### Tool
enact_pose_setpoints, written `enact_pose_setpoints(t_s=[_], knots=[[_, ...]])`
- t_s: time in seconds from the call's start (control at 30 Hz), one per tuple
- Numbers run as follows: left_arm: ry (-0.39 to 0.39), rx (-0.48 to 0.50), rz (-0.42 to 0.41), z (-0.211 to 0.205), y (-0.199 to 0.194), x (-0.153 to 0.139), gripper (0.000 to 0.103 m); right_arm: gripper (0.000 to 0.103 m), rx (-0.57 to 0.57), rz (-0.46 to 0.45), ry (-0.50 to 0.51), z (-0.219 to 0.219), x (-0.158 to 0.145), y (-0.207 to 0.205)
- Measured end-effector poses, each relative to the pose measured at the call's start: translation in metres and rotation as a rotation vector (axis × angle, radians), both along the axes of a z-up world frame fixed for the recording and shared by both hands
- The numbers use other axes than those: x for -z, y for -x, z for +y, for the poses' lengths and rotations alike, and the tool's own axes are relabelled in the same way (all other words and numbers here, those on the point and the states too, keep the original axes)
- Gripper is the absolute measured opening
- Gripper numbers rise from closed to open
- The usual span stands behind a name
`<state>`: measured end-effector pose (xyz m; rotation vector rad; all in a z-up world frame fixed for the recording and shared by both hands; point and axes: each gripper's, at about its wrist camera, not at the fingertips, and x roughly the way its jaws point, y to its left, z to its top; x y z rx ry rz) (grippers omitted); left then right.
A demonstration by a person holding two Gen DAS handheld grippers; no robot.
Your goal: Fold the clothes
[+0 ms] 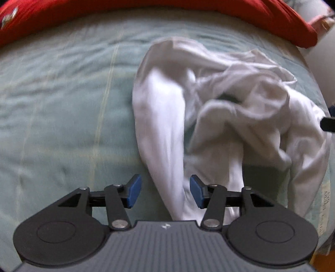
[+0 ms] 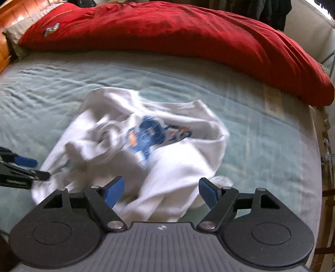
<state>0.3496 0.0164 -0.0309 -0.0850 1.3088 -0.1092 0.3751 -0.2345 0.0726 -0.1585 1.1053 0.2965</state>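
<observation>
A crumpled white T-shirt with a blue and orange print lies on the pale green bed sheet. My right gripper is open just above the shirt's near edge, and white cloth shows in the wide gap. In the left wrist view the shirt is bunched to the right, and a long fold of it runs down between the spread blue pads of my open left gripper. The left gripper also shows at the shirt's left corner. The images are motion-blurred.
A red duvet is heaped along the far side of the bed. A wooden headboard stands at the far left, and the bed's edge curves down the right. The other gripper's tip pokes in at the right.
</observation>
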Motion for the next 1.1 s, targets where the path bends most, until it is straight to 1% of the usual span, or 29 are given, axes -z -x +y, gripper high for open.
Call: enact_pose_setpoints(t_s=[0.07,0.17,0.27,0.37,0.5,0.53,0.57,0.6,0.63,0.67,0.7,0.8,0.83,0.97,1.03,1.1], knots=[[0.0,-0.034,0.006,-0.002,0.009,0.008,0.051,0.082,-0.007,-0.011,-0.01,0.005,0.002,0.014],[0.026,-0.094,0.003,-0.001,0.014,0.019,0.051,0.082,-0.01,-0.012,-0.03,0.011,0.007,0.032],[0.041,-0.153,-0.002,0.001,0.018,0.028,0.054,0.082,-0.023,-0.022,-0.043,0.017,0.013,0.047],[0.073,-0.215,-0.004,0.003,0.028,0.032,0.055,0.082,-0.034,-0.033,-0.053,0.019,0.021,0.058],[0.106,-0.287,0.012,0.005,0.04,0.042,0.056,0.082,-0.039,-0.05,-0.067,0.02,0.029,0.068],[0.107,-0.295,0.007,0.005,0.042,0.044,0.054,0.082,-0.039,-0.053,-0.071,0.02,0.031,0.07],[0.103,-0.287,-0.005,0.002,0.044,0.043,0.047,0.082,-0.037,-0.054,-0.074,0.021,0.032,0.072],[0.104,-0.26,-0.021,0.0,0.045,0.042,0.023,0.082,-0.035,-0.054,-0.078,0.021,0.034,0.073],[0.096,-0.245,-0.033,-0.002,0.046,0.039,0.014,0.082,-0.034,-0.054,-0.084,0.021,0.034,0.074],[0.085,-0.232,-0.043,-0.003,0.048,0.035,0.013,0.082,-0.035,-0.055,-0.089,0.022,0.034,0.075],[0.062,-0.224,-0.058,-0.001,0.049,0.031,0.011,0.082,-0.035,-0.056,-0.095,0.022,0.034,0.076],[-0.006,-0.234,-0.1,0.019,0.049,0.013,0.01,0.082,-0.038,-0.06,-0.098,0.023,0.033,0.079],[-0.04,-0.237,-0.113,0.028,0.048,0.006,0.01,0.082,-0.039,-0.062,-0.097,0.023,0.032,0.08],[-0.213,-0.192,-0.183,0.067,0.04,-0.024,0.011,0.082,-0.049,-0.08,-0.084,0.023,0.029,0.083],[-0.325,-0.147,-0.229,0.075,0.033,-0.036,0.011,0.082,-0.054,-0.085,-0.083,0.026,0.027,0.083],[-0.429,-0.095,-0.268,0.08,0.024,-0.041,0.012,0.082,-0.062,-0.089,-0.081,0.03,0.027,0.084]])
